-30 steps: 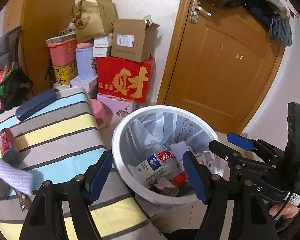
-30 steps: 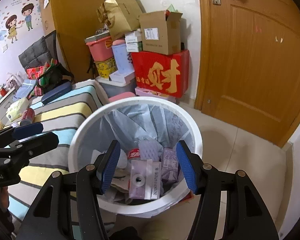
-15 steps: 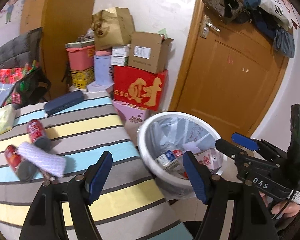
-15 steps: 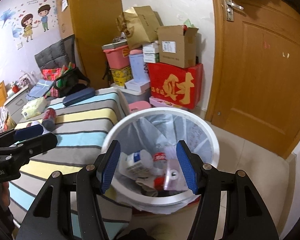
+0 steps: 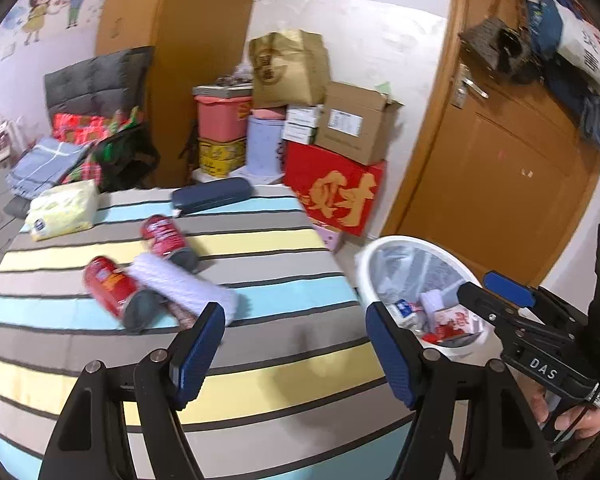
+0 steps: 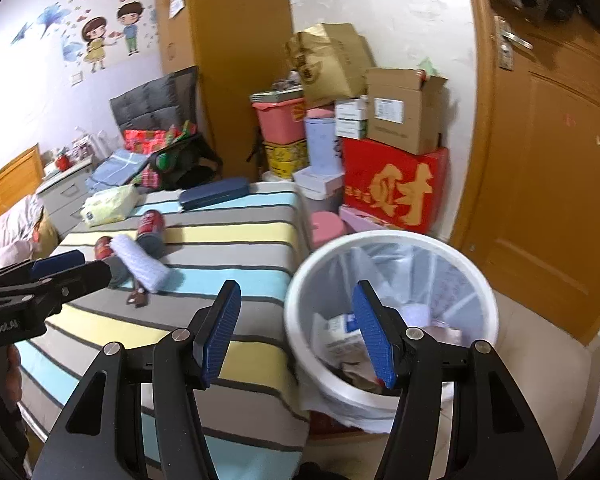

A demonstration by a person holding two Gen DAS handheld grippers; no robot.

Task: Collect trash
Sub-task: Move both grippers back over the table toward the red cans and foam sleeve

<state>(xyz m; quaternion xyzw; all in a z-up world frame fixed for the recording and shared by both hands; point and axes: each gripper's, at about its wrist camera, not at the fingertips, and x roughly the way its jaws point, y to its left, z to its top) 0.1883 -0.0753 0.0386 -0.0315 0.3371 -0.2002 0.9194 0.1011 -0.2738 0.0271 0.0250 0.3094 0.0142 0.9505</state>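
Beyond the left gripper [image 5: 294, 346], gaping and empty, two red cans [image 5: 112, 286], white roll [image 5: 180, 284].

A table [image 5: 260, 360] fills the lower left of the frame. On it, at centre left, two cans [image 5: 164, 234] lie on either side of a rolled cloth [image 5: 180, 284]; a tissue pack [image 5: 64, 210] and a flat case [image 5: 212, 196] lie behind them. A bin [image 6: 392, 240] holding trash stands right of the table, with stacked boxes [image 5: 340, 188] behind it and a door [image 5: 500, 168] at right.
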